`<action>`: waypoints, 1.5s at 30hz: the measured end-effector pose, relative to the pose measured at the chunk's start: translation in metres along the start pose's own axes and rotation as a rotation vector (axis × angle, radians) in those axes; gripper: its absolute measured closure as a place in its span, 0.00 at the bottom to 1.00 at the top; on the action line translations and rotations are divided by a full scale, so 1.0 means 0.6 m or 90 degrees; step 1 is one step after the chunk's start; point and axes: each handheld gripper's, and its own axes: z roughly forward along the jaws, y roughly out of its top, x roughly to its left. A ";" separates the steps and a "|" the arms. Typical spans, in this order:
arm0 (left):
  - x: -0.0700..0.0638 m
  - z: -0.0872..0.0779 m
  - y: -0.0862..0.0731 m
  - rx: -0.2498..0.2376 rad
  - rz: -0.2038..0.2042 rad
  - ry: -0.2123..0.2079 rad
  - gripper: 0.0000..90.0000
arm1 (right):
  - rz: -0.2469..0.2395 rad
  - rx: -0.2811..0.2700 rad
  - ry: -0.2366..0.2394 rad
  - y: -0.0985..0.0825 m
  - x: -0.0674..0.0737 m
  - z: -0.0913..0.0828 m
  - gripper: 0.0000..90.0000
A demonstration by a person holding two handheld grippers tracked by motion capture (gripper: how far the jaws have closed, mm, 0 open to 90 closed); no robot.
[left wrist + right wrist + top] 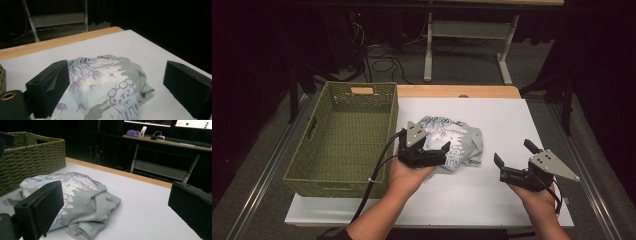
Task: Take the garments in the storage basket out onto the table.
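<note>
1. The left gripper [433, 151] sits right at the near-left edge of a crumpled garment [457, 140], its jaws spread wide apart and empty. In the left gripper view the cloth [105, 85] bulges up between the two jaws, and the left jaw is touching or almost touching the fabric; I cannot tell which.

2. The right gripper [514, 159] is held off to the right of the garment, apart from it, jaws likewise wide open with nothing between them. In the right gripper view the garment [75, 200] lies ahead and to the left of its jaws.

3. The garment rests in a loose heap on the white counter [492, 195], just beside the right wall of the woven basket [343, 140]. The heap runs roughly left to right across the counter, so the left gripper is clearly the nearer one, and a closing of its jaws looks likely to catch a fold.

4. The cloth is soft, pale grey-green jersey with a lilac and white print of flowers and a small cartoon figure; it is creased and folded over itself, with a hem curling at the near right.

5. The basket is olive green, rectangular, stiffly woven with handle slots, and empty. It would probably take the garment easily.
</note>
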 end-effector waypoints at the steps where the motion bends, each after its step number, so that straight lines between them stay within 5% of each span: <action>1: -0.001 -0.003 -0.003 -0.002 0.000 -0.003 0.05 | -0.001 0.000 0.000 0.000 0.000 0.000 0.01; 13: -0.016 -0.028 -0.055 -0.006 0.015 -0.029 0.00 | -0.002 0.010 0.006 -0.008 0.005 0.001 0.01; 27: -0.021 -0.031 -0.129 0.025 0.034 -0.038 0.00 | 0.012 0.034 0.023 -0.036 0.015 0.001 0.01; 45: -0.012 -0.035 -0.129 0.021 0.030 -0.026 0.00 | 0.018 0.031 0.023 -0.036 0.014 0.000 0.01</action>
